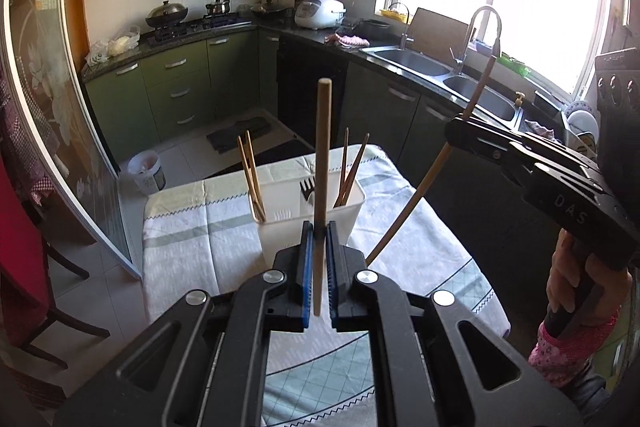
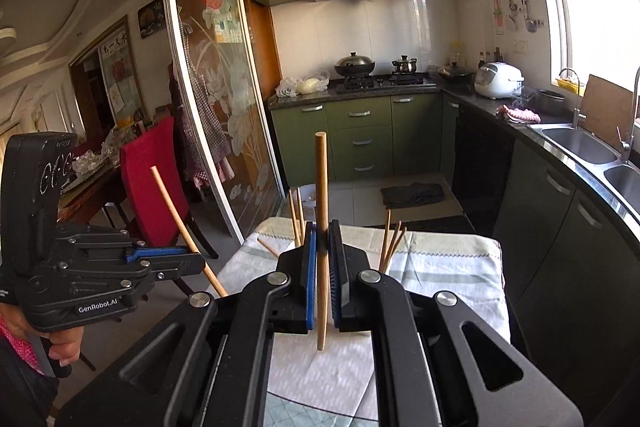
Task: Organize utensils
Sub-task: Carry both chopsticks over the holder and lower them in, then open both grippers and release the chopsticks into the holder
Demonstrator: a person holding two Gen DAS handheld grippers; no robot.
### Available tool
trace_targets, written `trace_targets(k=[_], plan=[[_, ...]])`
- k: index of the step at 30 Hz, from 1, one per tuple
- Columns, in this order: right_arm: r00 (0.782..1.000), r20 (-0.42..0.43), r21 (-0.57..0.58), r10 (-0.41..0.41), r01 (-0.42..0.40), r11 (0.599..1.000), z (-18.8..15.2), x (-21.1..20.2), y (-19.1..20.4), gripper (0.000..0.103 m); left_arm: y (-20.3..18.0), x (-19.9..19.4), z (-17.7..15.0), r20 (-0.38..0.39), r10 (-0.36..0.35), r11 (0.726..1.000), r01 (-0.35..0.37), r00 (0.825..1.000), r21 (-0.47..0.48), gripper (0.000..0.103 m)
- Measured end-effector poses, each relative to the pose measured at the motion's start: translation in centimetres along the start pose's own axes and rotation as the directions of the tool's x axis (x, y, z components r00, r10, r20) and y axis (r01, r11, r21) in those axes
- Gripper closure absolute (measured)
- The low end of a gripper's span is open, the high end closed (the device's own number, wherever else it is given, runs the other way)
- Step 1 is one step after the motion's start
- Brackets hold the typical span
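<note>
The left gripper [image 1: 319, 241] clamps a round wooden chopstick [image 1: 322, 163] upright. The right gripper [image 2: 325, 247] pinches another slim wooden stick [image 2: 321, 195] above a white slotted plastic caddy [image 1: 288, 223]

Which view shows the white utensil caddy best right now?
The left wrist view: the white utensil caddy stands on the table past the left hand-held gripper, showing its front wall, a fork and chopsticks. In the right wrist view the right hand-held gripper hides the caddy; only chopstick tips show.

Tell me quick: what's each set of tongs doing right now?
Left tongs: closed on a wooden chopstick, held upright.
Right tongs: closed on another wooden chopstick, also upright.
</note>
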State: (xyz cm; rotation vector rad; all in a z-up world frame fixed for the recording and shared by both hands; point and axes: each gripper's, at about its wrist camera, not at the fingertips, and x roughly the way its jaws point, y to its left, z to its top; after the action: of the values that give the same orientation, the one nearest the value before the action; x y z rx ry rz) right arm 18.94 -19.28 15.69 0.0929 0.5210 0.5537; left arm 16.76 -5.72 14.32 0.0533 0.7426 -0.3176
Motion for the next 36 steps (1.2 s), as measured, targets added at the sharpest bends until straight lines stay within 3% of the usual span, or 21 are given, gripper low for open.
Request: trace_targets(k=[7, 14, 20, 29, 32, 36], plan=[[0.998, 0.042, -0.011, -0.050, 0.051, 0.999, 5.2, 1.5, -0.2, 0.096, -0.4, -0.6, 5.0, 0.084, 0.012, 1.000, -0.012, 0.996, 0.000, 0.097], [0.995, 0.020, 0.013, -0.095, 0.094, 0.995, 7.5, 5.3, -2.2, 0.096, 1.2, 2.3, 8.4, 0.096, 0.049, 0.998, -0.046, 0.994, -0.037, 0.097], [0.995, -0.043, 0.027, -0.091, 0.092, 0.995, 5.7, 9.3, -4.0, 0.096, 2.9, 7.3, 8.7, 0.009, 0.074, 0.995, -0.073, 0.997, -0.069, 0.097], [0.986, -0.149, 0.045, -0.076, 0.084, 0.995, 1.5, 14.2, -5.5, 0.096, 4.0, 13.8, 5.0, -0.165, 0.066, 0.995, -0.078, 0.984, -0.067, 0.096], [0.982, -0.176, 0.052, -0.066, 0.076, 0.996, 0.3, 15.1, -5.7, 0.096, 3.9, 14.9, 4.2, -0.197, 0.059, 0.995, -0.074, 0.979, -0.072, 0.092], [0.985, -0.158, 0.050, -0.066, 0.075, 0.996, -0.2, 14.0, -5.3, 0.094, 4.1, 13.6, 4.0, -0.168, 0.048, 0.994, -0.064, 0.985, -0.089, 0.076]])
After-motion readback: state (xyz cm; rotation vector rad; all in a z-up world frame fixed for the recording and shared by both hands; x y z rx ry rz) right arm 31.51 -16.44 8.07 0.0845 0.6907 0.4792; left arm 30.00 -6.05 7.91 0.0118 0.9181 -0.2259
